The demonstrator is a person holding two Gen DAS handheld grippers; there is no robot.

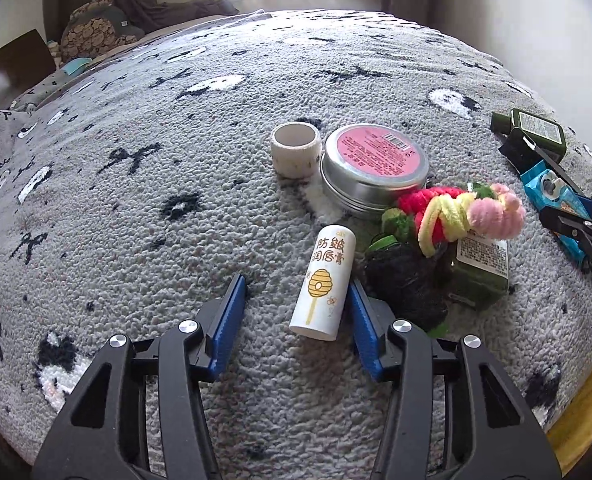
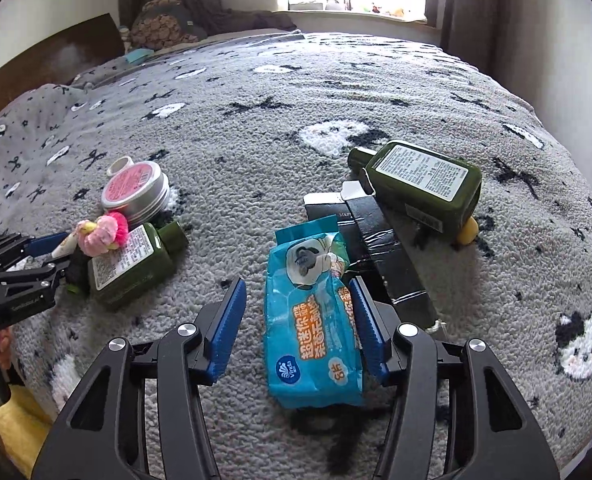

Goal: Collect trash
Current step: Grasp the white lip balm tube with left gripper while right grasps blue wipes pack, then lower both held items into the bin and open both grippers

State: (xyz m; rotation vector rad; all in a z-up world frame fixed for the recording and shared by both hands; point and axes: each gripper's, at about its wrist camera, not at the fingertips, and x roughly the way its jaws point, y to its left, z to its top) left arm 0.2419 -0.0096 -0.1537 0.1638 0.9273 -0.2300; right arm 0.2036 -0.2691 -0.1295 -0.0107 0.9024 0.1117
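Observation:
My left gripper (image 1: pixel 296 292) is open on the grey patterned blanket (image 1: pixel 135 200). A white lip-balm tube (image 1: pixel 324 284) lies between its fingers, against the right one. My right gripper (image 2: pixel 298 296) is open around a blue wet-wipes pack (image 2: pixel 314 320), which lies flat and touches the right finger. The left gripper also shows at the left edge of the right wrist view (image 2: pixel 19 268). The right gripper and wipes pack show at the right edge of the left wrist view (image 1: pixel 568 216).
Near the lip balm: a tape roll (image 1: pixel 296 150), a round tin with a pink label (image 1: pixel 376 166), a pile of hair ties (image 1: pixel 456 212), a black bundle (image 1: pixel 408 284), a green bottle (image 2: pixel 131 264). A black box (image 2: pixel 380 248) and second green bottle (image 2: pixel 420 180) lie by the wipes.

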